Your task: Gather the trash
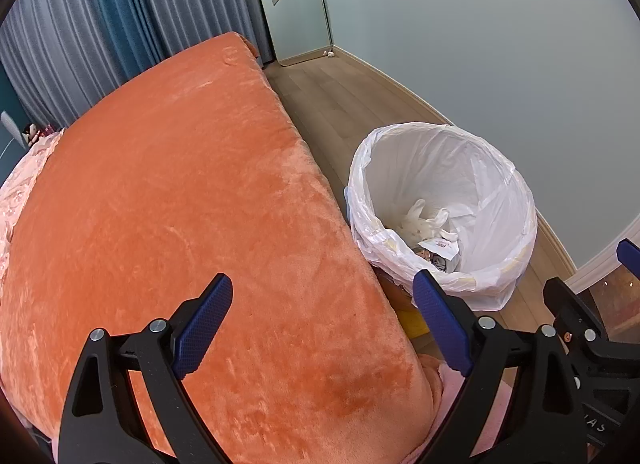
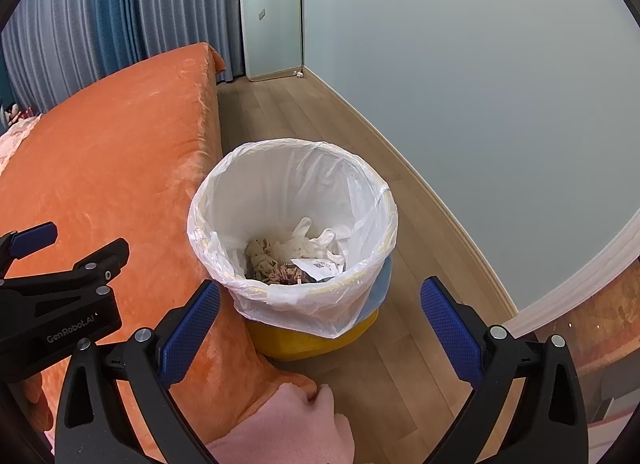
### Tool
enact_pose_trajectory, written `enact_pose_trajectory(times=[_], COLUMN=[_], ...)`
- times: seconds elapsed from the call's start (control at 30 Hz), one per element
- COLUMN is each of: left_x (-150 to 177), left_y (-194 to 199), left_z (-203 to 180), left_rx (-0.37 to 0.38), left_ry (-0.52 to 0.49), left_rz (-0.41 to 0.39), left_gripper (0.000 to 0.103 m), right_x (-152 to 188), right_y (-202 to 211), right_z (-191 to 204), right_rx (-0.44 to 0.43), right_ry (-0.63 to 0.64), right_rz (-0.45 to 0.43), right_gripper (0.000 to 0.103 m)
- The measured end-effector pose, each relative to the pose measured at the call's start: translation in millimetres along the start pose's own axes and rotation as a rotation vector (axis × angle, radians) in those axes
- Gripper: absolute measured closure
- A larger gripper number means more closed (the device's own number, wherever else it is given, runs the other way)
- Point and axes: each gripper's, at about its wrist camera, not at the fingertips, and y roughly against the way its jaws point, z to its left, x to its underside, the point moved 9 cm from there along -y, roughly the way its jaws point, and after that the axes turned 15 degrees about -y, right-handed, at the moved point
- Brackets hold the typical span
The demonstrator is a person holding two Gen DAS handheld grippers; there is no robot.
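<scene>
1. Both tools, our left tool (image 1: 320, 328) and right tool (image 2: 320, 328), hang near with fingers apart, empty.
2. Left lies the orange bed (image 1: 180, 203).
3. Right, hugging the bed for easy dropping, the lined bin (image 2: 224, 199) holds trash (image 2: 296, 256).

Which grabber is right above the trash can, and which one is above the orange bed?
The right gripper hangs over the bin; the left gripper hangs over the bed.
</scene>
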Motion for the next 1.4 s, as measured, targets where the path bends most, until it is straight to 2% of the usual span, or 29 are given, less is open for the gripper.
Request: enact_pose_trajectory(times=[1.4], left_x=[-2.7], left_y=[6.2], left_z=[-7.9], left_rx=[-0.008], left_ry=[-0.021], left_rz=[-0.02], left_gripper=[0.016], right_x=[2.4], right_y=[1.3], right_z=[-3.4], right_rx=[0.002], right_ry=[-0.005], right_rz=[0.0], right_gripper=[0.007])
